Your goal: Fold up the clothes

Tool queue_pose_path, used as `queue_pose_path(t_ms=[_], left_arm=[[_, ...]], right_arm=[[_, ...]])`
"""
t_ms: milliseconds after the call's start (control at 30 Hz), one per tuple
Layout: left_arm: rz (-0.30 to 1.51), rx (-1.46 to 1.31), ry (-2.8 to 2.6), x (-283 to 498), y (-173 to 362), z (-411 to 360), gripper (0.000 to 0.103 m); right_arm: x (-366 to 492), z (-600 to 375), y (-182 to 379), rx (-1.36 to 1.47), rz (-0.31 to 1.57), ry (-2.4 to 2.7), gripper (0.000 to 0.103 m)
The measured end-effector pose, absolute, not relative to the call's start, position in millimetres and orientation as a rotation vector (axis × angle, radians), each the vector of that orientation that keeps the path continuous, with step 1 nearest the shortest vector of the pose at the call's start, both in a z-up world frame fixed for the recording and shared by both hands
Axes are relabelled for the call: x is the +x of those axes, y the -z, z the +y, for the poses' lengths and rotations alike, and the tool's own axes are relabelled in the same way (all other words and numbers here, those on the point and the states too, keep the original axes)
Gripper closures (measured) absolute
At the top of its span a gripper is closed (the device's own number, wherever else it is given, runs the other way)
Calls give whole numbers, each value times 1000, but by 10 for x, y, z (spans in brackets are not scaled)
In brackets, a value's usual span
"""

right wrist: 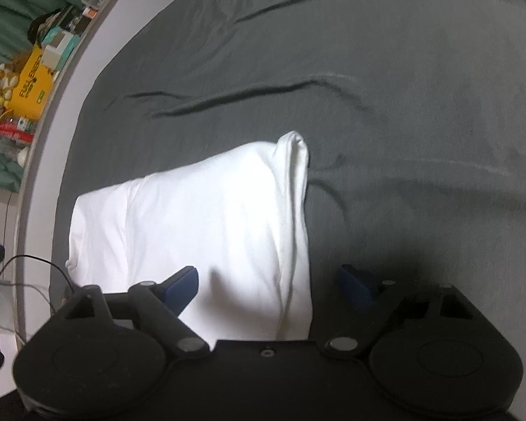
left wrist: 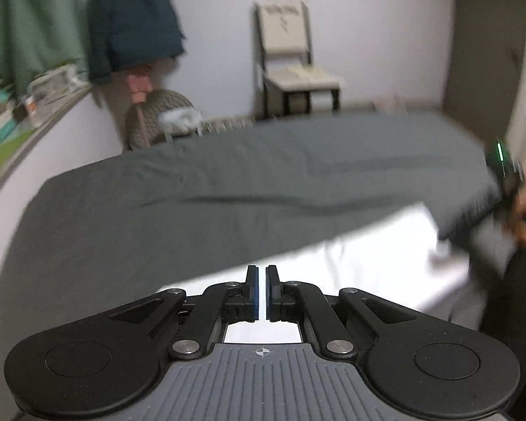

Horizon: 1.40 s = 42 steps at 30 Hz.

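A white garment (right wrist: pixel 206 217) lies folded into a rough rectangle on the grey bed sheet (right wrist: pixel 368 87). My right gripper (right wrist: pixel 268 277) is open and hovers over the garment's near right edge, one blue pad (right wrist: pixel 184 282) above the cloth and the other (right wrist: pixel 354 280) above the sheet. My left gripper (left wrist: pixel 262 280) is shut with nothing seen between its pads, low over the same white garment (left wrist: pixel 350 263). The right gripper and the hand holding it (left wrist: pixel 515 203) show blurred at the right of the left wrist view.
The bed sheet (left wrist: pixel 228 193) fills most of both views. A ledge with boxes and a yellow bag (right wrist: pixel 31 84) runs along the left. A folding chair (left wrist: pixel 294 59), a wicker chair (left wrist: pixel 157 115) and a hanging dark jacket (left wrist: pixel 133 21) stand beyond the bed. Cables (right wrist: pixel 24 270) lie at the left.
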<state>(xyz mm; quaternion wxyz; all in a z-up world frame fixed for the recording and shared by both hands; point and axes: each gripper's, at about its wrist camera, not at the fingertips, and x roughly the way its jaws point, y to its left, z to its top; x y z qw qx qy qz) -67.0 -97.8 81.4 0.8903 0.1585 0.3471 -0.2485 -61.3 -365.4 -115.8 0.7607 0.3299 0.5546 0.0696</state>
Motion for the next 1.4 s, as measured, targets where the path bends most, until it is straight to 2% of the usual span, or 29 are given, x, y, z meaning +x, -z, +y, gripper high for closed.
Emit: queue_pose_path(t_ms=[133, 233, 267, 433, 667, 800, 1000, 1200, 1400], left_arm=[[830, 383, 529, -665, -736, -769, 102], [896, 310, 549, -573, -518, -666, 102], [914, 279, 560, -538, -434, -647, 102], [974, 191, 598, -450, -136, -683, 102], [833, 187, 580, -328, 195, -581, 102], [924, 94, 416, -141, 515, -354, 102], [925, -20, 335, -230, 520, -58, 102], [845, -113, 325, -290, 346, -33, 102], [833, 26, 375, -160, 465, -215, 102]], right_arm=[[-575, -3658, 1185, 720, 1216, -153, 18], [-588, -3715, 1195, 753, 1198, -131, 40], [-598, -3736, 1201, 766, 1194, -122, 40], [-611, -3769, 1212, 792, 1199, -121, 40], [-602, -3743, 1225, 777, 1209, -132, 31], [-595, -3686, 1207, 746, 1207, -136, 30], [-596, -3700, 1204, 747, 1207, -139, 29], [-587, -3751, 1240, 788, 1199, -155, 26], [-576, -3735, 1215, 766, 1204, -157, 27]])
